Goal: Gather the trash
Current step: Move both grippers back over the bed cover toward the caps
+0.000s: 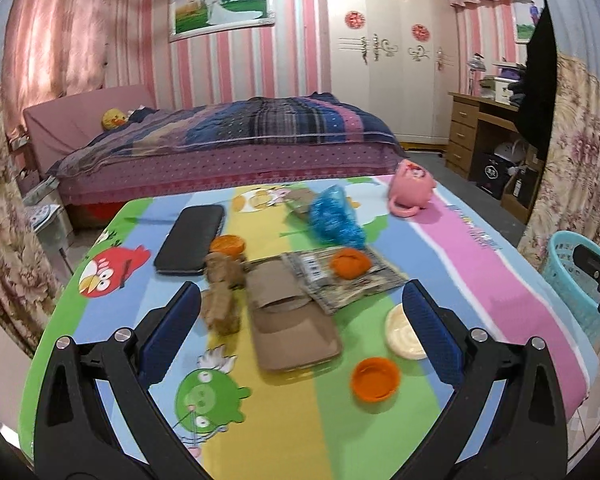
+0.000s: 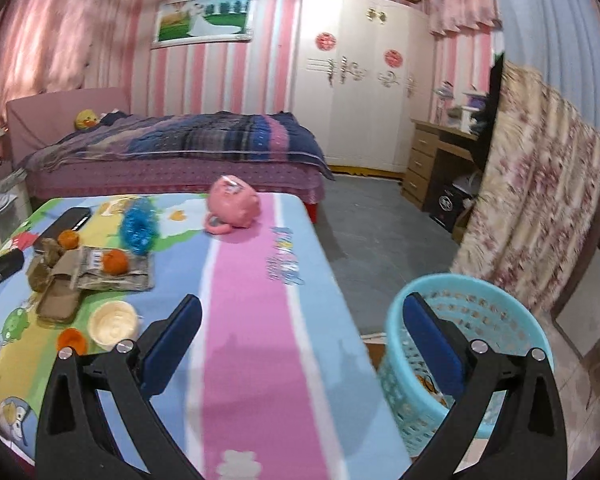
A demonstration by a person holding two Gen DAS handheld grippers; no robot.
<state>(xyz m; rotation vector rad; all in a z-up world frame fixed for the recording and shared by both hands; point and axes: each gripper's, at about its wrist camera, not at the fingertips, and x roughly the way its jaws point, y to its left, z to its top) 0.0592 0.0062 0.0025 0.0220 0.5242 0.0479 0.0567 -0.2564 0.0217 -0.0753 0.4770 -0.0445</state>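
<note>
My left gripper (image 1: 302,300) is open and empty above the cartoon tablecloth (image 1: 480,280), over a brown cardboard piece (image 1: 288,320) and crumpled brown paper (image 1: 222,292). Near it lie an orange lid (image 1: 375,378), a cream lid (image 1: 404,332), an orange peel (image 1: 350,264) on newspaper (image 1: 364,284), another peel (image 1: 227,245) and a blue plastic wrapper (image 1: 334,216). My right gripper (image 2: 302,312) is open and empty over the table's right edge, beside the turquoise trash basket (image 2: 468,356), which holds some scraps.
A black phone (image 1: 192,240) and a pink plush toy (image 1: 410,188) lie on the table. A bed (image 1: 228,148), a white wardrobe (image 1: 392,52) and a wooden desk (image 1: 480,136) stand behind. A floral curtain (image 2: 532,208) hangs at the right.
</note>
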